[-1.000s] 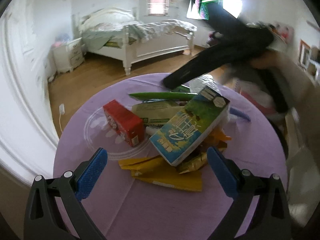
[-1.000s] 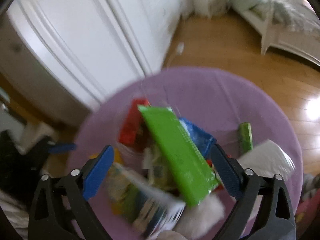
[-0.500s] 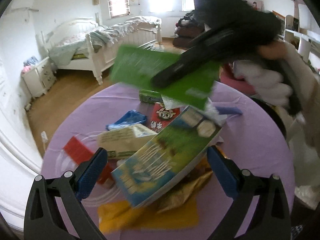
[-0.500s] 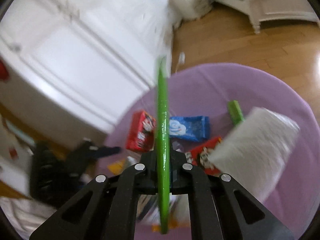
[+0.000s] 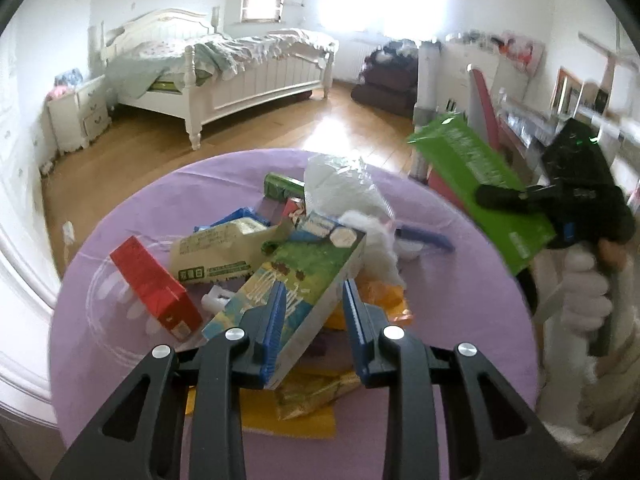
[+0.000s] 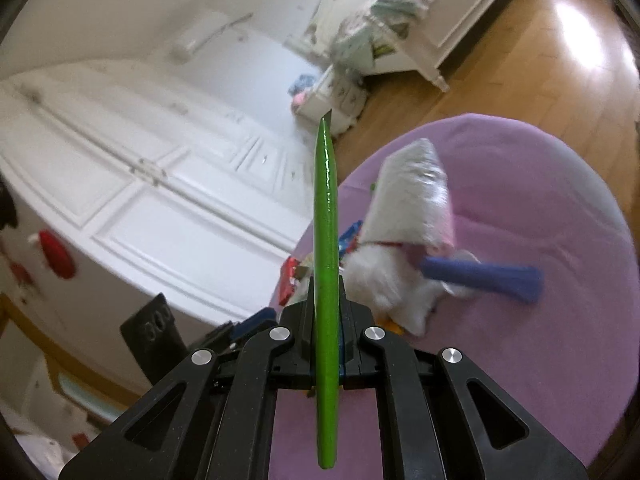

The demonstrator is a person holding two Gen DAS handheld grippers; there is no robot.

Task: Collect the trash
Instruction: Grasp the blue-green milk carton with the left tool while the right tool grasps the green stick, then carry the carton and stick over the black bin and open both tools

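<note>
A pile of trash lies on a round purple table [image 5: 460,320]. My left gripper [image 5: 314,292] is closing its blue pads on the near end of a blue-green milk carton [image 5: 308,264], which is tilted up off the pile. My right gripper [image 6: 326,280] is shut on a flat green packet [image 6: 326,220], seen edge-on. In the left wrist view the right gripper [image 5: 494,196] holds that green packet [image 5: 476,176] in the air beyond the table's right edge, in a white-gloved hand [image 5: 584,296].
In the pile are a red box [image 5: 152,284], a beige packet [image 5: 216,252], a crumpled white bag [image 5: 340,188], a small green box [image 5: 280,186], white fluff [image 5: 376,240] and yellow wrappers [image 5: 296,416]. A bed [image 5: 224,68] stands behind, white cupboards [image 6: 140,184] to the side.
The right gripper shut on the green packet, lifted it off the pile and swung it away to the right. The left gripper's jaws came together around the milk carton.
</note>
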